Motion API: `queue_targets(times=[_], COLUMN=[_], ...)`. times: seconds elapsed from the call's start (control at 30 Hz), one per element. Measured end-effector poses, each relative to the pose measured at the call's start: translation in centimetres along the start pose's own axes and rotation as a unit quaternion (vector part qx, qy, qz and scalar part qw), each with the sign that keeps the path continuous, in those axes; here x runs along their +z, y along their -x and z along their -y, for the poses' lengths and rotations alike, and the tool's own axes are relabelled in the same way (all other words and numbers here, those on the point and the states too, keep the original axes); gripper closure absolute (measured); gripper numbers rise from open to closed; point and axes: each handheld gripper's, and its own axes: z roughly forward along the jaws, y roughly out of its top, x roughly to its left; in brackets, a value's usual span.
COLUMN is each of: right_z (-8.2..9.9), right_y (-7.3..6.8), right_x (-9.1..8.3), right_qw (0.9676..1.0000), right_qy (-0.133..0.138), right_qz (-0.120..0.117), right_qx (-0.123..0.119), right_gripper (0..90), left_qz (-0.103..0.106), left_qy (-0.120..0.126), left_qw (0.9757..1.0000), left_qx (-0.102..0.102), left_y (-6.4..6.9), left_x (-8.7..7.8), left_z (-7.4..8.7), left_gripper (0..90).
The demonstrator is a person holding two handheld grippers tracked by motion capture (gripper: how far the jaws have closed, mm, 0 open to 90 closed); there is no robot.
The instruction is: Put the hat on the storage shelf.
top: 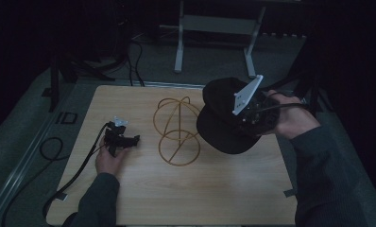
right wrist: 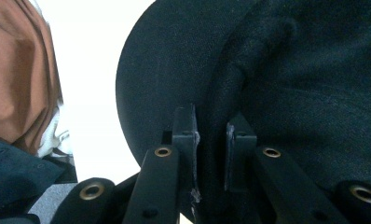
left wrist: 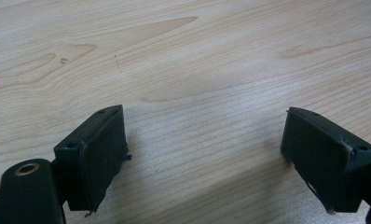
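A black cap (top: 222, 124) hangs above the right side of the wooden table (top: 200, 189), held up off the surface. My right gripper (top: 245, 116) is shut on it, its grey plate tilted up. In the right gripper view, my right gripper (right wrist: 211, 122) pinches a fold of the cap (right wrist: 174, 56) where brim and crown meet. A gold wire hat stand (top: 176, 130) sits at the table's middle, just left of the cap. My left gripper (top: 129, 140) rests on the table to the left; its pads (left wrist: 97, 154) stand wide apart over bare wood, open with nothing between them.
Black cables trail off the table's left edge (top: 63, 184). A white metal frame (top: 214, 33) stands on the floor behind the table. In the right gripper view, brown fabric (right wrist: 20, 70) shows at the left.
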Motion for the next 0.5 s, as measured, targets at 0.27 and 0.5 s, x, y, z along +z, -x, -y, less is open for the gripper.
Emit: queue_targets(times=[0.27, 0.5], right_z=[-1.3, -2.6], right_y=[0.2, 0.5], right_x=[-0.6, -0.7], right_qw=[0.9999, 0.9996], right_qy=[0.011, 0.022], right_qz=[0.008, 0.006], right_qx=[-0.01, -0.017], right_gripper=[80.2, 80.3], left_qz=[0.0, 0.0], left_qy=[0.0, 0.001], left_qw=[1.0, 1.0], left_qx=[0.0, 0.0], left_y=[0.0, 0.0], left_x=[0.0, 0.0], left_z=[0.0, 0.0], left_gripper=[13.7, 13.7])
